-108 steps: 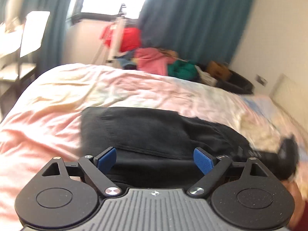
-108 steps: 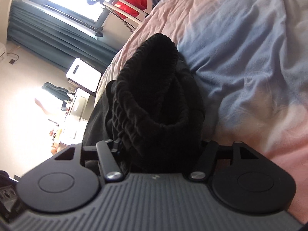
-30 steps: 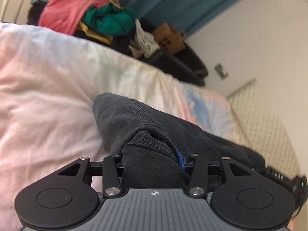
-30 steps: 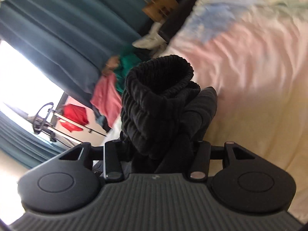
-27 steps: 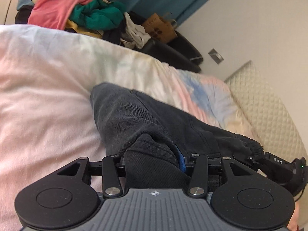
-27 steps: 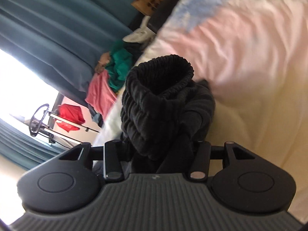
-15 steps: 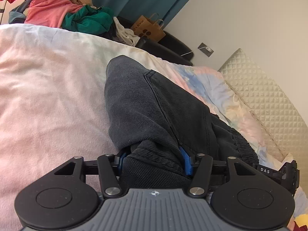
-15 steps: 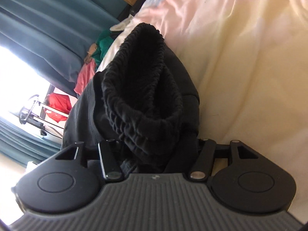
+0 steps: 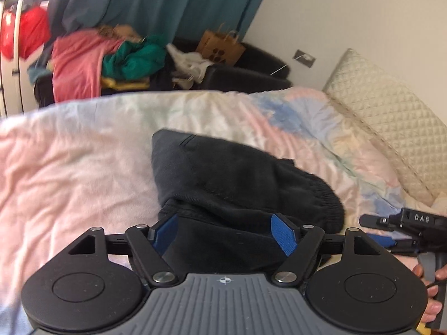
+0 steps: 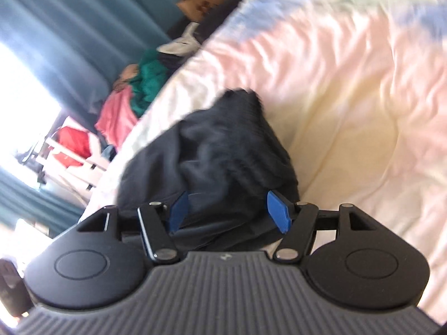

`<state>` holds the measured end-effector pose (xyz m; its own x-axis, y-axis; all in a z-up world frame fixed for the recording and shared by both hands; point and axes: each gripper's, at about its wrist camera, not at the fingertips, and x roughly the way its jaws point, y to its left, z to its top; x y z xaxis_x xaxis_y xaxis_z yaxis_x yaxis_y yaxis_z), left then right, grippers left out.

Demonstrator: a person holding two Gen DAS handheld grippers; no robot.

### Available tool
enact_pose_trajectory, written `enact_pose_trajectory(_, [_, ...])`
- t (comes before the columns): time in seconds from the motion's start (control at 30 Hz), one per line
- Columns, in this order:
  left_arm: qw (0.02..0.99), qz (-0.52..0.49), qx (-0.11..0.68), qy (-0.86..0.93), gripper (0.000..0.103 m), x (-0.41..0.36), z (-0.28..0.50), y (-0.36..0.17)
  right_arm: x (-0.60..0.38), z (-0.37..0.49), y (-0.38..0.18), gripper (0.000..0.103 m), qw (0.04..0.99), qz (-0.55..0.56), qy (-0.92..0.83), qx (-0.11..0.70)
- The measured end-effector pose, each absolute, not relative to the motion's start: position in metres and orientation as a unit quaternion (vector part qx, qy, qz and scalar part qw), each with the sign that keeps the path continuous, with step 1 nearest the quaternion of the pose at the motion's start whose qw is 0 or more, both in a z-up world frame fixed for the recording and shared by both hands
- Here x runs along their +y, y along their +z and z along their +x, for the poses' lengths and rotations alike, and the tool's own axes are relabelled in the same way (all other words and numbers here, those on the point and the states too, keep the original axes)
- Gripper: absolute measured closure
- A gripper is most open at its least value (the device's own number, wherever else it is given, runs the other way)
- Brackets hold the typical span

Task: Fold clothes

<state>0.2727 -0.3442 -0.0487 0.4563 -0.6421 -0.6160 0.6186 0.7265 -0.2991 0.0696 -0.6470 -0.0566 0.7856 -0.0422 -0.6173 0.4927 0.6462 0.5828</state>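
Observation:
A black pair of trousers (image 9: 232,178) lies folded in a bundle on the pastel bedspread (image 9: 69,167), its elastic waistband toward the right. My left gripper (image 9: 226,231) stands open over the near edge of the bundle, blue pads (image 9: 164,230) spread apart, cloth lying between them but not pinched. In the right wrist view the same trousers (image 10: 220,153) sit just ahead of my right gripper (image 10: 229,212), which is open as well, its blue pads (image 10: 276,212) wide apart. The right gripper also shows at the right edge of the left wrist view (image 9: 402,223), held by a hand (image 9: 430,301).
A heap of pink, green and other clothes (image 9: 106,61) lies beyond the bed's far edge, by teal curtains (image 9: 156,2). A brown paper bag (image 9: 219,46) and a dark chair (image 9: 245,69) stand near the wall. A quilted cream headboard (image 9: 391,128) borders the bed at right.
Both grippers were shut on the black trousers half a second ago. Both have opened and the trousers now rest on the bedspread, folded over.

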Motion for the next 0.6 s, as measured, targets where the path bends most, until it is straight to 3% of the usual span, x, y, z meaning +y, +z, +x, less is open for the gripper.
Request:
enact_pose_trajectory(0.23, [0.863, 0.002, 0.324, -0.387, 0.021, -0.319, 0.185, 0.031, -0.606, 0.018, 0.014, 0.035, 0.9, 0.325, -0.131, 0.259])
enact_pose_trajectory(0.27, [0.864, 0.003, 0.319, -0.389, 0.02, -0.313, 0.171, 0.039, -0.596, 0.01, 0.023, 0.032, 0.906, 0.313, -0.13, 0.255])
enact_pose_trajectory(0.3, [0.866, 0.004, 0.313, -0.391, 0.018, -0.308, 0.158, 0.048, -0.585, 0.002, 0.032, 0.022, 0.911, 0.3, -0.13, 0.251])
enact_pose_trajectory(0.4, [0.872, 0.005, 0.289, -0.395, 0.0, -0.289, 0.12, 0.064, -0.554, -0.023, 0.055, 0.016, 0.926, 0.264, -0.128, 0.239])
enact_pose_trajectory(0.6, [0.887, 0.021, 0.245, -0.391, 0.0, -0.257, 0.055, 0.081, -0.499, -0.065, 0.085, 0.016, 0.948, 0.207, -0.123, 0.208])
